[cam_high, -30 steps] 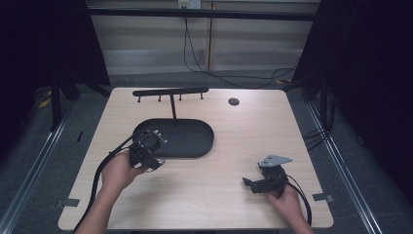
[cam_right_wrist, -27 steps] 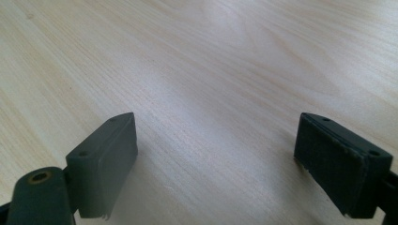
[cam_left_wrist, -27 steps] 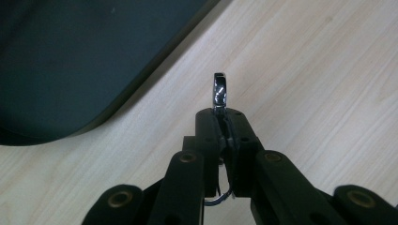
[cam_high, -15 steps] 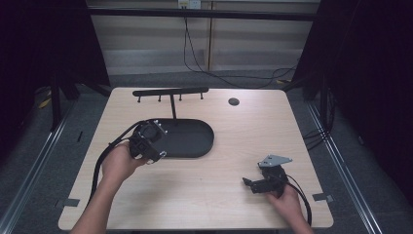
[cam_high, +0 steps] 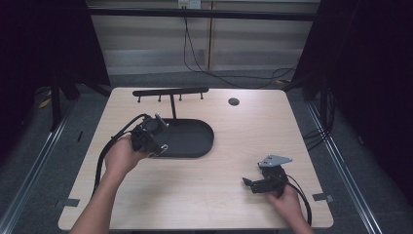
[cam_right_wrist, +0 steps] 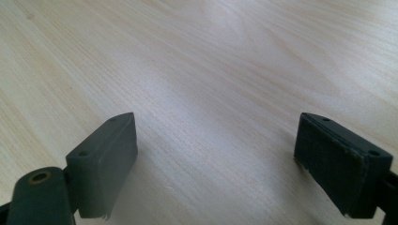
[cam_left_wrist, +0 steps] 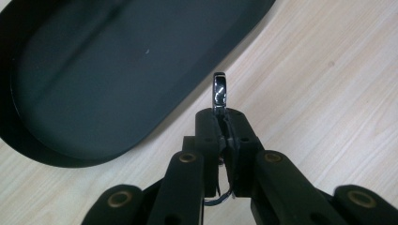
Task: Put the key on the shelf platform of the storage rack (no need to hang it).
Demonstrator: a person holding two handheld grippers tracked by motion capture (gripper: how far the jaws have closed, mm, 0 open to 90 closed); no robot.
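The wooden surface (cam_high: 209, 195) lies under both tools. A black oval tray (cam_left_wrist: 108, 70) sits just ahead of the left tool (cam_left_wrist: 220, 123), up and to its left, with a black hook stand (cam_high: 171, 92) rising behind it in the high view. The right tool (cam_right_wrist: 216, 159) rests low over bare wood, its jaws wide apart. The left tool's jaws are clamped on a small shiny metal ring (cam_left_wrist: 219, 91), which stands up between their tips, over the wood beside the tray's rim.
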